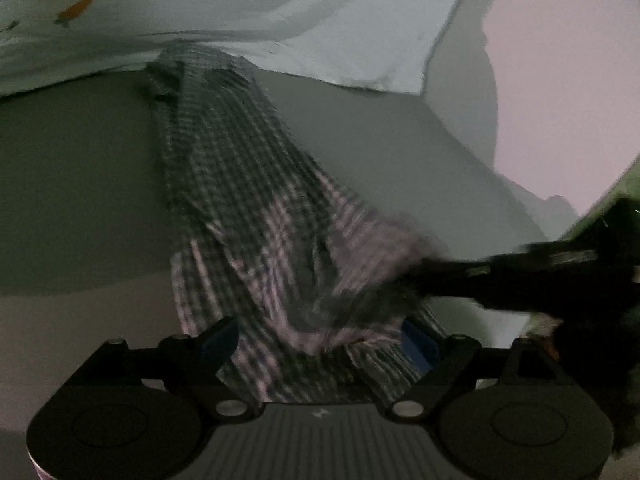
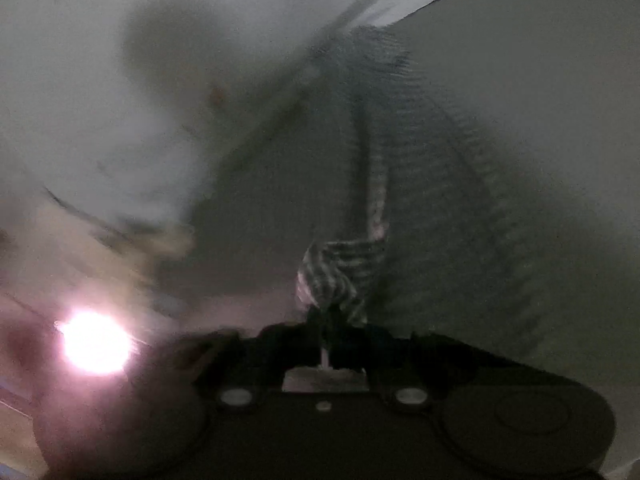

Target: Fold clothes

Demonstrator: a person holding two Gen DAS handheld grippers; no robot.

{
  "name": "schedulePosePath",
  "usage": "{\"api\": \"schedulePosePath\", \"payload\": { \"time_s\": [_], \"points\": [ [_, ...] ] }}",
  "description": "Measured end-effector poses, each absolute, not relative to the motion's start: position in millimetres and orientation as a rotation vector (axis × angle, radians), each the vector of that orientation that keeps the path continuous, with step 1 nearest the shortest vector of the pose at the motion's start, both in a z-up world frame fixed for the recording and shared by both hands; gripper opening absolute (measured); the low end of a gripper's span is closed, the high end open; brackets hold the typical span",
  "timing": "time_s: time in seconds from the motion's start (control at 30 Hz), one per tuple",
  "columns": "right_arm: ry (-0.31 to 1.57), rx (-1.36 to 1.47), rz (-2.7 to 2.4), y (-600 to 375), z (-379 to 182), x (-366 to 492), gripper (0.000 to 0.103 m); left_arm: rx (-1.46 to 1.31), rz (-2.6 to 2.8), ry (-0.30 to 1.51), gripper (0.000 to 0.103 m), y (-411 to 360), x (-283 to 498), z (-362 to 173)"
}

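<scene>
A checked grey-and-white garment [image 1: 240, 184] stretches from under a white cloth [image 1: 280, 12] at the far side down to my left gripper [image 1: 318, 346]. The blue pads [image 1: 220, 342] stand wide apart, so this gripper is open, and the fabric runs loosely between them. From the right, the dark right gripper [image 1: 424, 280] reaches in and pinches a bunched edge of the garment. In the blurred right wrist view the right gripper [image 2: 332, 328] is shut on a twisted fold of the checked garment [image 2: 400, 140], which rises away from it.
The white cloth carries a small orange print [image 1: 76, 8] and lies over the far part of a grey surface [image 1: 80, 184]. A pale pink wall [image 1: 560, 80] is at the right. A bright light [image 2: 96, 344] glares at lower left.
</scene>
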State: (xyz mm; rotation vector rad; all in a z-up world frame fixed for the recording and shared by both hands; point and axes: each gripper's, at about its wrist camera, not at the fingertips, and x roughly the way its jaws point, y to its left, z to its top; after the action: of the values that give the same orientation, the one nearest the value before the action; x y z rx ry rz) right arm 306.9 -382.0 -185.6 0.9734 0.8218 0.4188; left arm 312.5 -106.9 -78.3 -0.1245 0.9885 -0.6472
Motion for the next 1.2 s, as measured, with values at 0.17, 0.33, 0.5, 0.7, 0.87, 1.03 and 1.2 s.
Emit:
{"api": "schedulePosePath", "payload": {
  "time_s": [0.17, 0.33, 0.5, 0.7, 0.87, 1.03, 1.2],
  "points": [
    [0.966, 0.918, 0.178, -393.7, -226.4, 283.5, 0.003, -0.174, -0.562, 1.007, 0.089, -89.6, 322.1, -103.2],
    [0.989, 0.984, 0.051, -409.2, -223.9, 274.3, 0.044, -0.209, -0.511, 1.023, 0.089, -89.1, 341.3, -101.2],
    [0.878, 0.723, 0.057, -407.8, -181.3, 315.2, 0.047, -0.182, -0.460, 0.973, 0.089, -96.3, 371.0, -104.0],
    [0.777, 0.298, 0.116, -379.2, -161.3, 403.7, 0.015, -0.174, -0.430, 0.928, 0.072, -104.3, 414.0, -107.8],
    [0.720, 0.378, 0.244, -380.6, -152.6, 487.8, 0.017, -0.169, -0.433, 0.937, 0.058, -116.5, 458.2, -113.7],
    [0.738, 0.390, 0.212, -372.0, -179.1, 578.8, 0.041, -0.141, -0.454, 0.959, 0.069, -132.5, 504.2, -127.9],
    [0.787, 0.413, 0.239, -363.5, -202.8, 631.8, 0.029, -0.108, -0.451, 0.946, 0.074, -146.0, 536.8, -136.8]
  ]
}}
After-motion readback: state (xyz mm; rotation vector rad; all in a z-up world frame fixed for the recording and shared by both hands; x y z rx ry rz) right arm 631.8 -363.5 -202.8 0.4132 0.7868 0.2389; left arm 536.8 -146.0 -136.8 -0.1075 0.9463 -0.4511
